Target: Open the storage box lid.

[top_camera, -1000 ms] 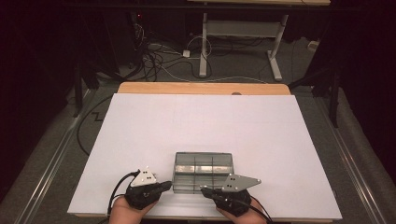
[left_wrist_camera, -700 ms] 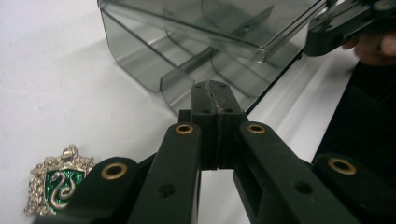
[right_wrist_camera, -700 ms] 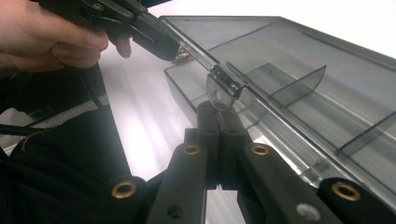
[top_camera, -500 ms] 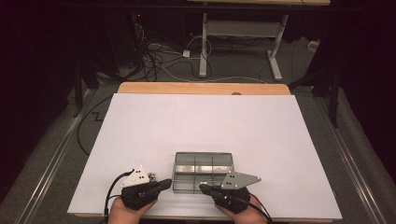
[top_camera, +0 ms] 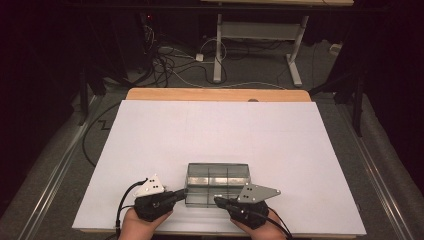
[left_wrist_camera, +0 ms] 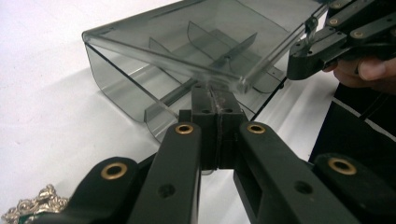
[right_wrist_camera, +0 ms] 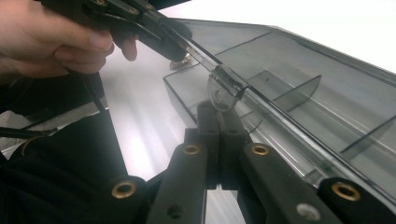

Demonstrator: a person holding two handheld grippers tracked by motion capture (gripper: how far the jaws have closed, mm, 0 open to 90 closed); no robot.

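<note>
A smoky clear plastic box (top_camera: 217,180) with inner dividers sits near the table's front edge. Its lid (left_wrist_camera: 196,37) is lifted a little off the base along the near side. My left gripper (top_camera: 182,192) is at the box's near left corner, and its jaws (left_wrist_camera: 212,91) are closed together on the lid's front edge. At the near right, my right gripper (top_camera: 217,201) is shut too, its tips (right_wrist_camera: 217,109) at the lid's rim just under a round clear tab (right_wrist_camera: 219,95). A hand holds each gripper.
The white table top (top_camera: 215,130) stretches away behind the box, with a wooden strip (top_camera: 215,94) at its far edge. A small metal chain (left_wrist_camera: 32,207) lies on the table beside my left gripper. Cables and desk legs stand on the floor beyond.
</note>
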